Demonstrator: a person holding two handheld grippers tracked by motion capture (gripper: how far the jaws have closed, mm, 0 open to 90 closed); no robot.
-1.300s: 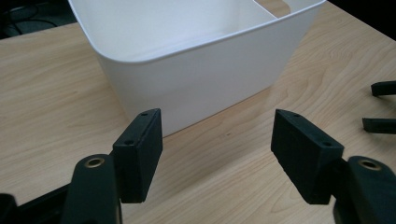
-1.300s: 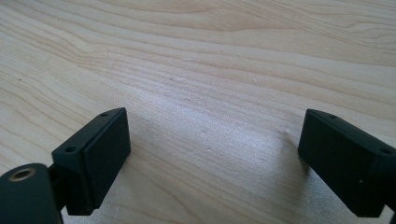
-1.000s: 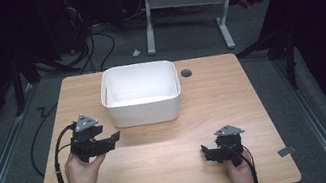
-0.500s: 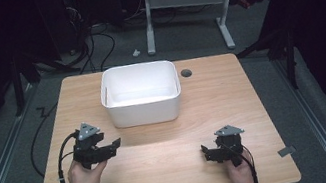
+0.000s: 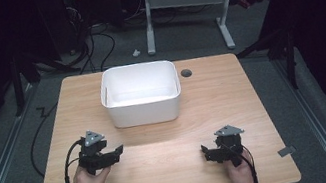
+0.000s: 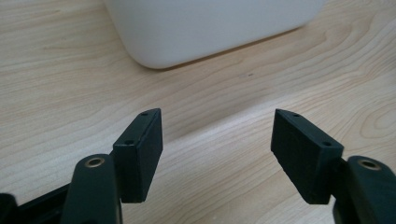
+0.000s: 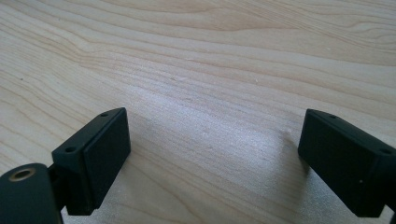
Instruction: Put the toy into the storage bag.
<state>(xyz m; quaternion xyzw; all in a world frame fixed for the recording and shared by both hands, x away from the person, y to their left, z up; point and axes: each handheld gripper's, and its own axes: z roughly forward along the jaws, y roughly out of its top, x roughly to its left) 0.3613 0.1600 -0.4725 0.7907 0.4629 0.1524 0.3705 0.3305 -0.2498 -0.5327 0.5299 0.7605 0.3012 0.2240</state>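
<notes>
White tub (image 5: 141, 95) set on wooden table (image 5: 255, 105), at the middle of the far half, upright, long side facing the near edge. Interior seen from the high view: bare white walls and floor, nothing discernible inside; near inner wall hidden behind own rim. In the left gripper view, tub (image 6: 210, 28) cut off by the top edge, showing one rounded lower corner and part of a wall, base resting flat on the wood.

Left gripper (image 5: 116, 153) held low above the table, near-left of the tub, well apart from it, pointed toward the middle of the table. Jaws standing apart, nothing between them but bare wood; confirmed in its own view, left gripper (image 6: 217, 140).

Right gripper (image 5: 206, 154) held low at the near-right of the table, well apart from the tub, pointed leftward. Jaws spread wide, nothing gripped; same in its own view, right gripper (image 7: 215, 149), over plain wood grain.

Round hole (image 5: 186, 72) in the tabletop just right of the tub's far corner. Both hands partly cut off by the bottom edge. Surroundings beyond the table dark; floor cables and desk frame (image 5: 183, 1) faintly legible.
</notes>
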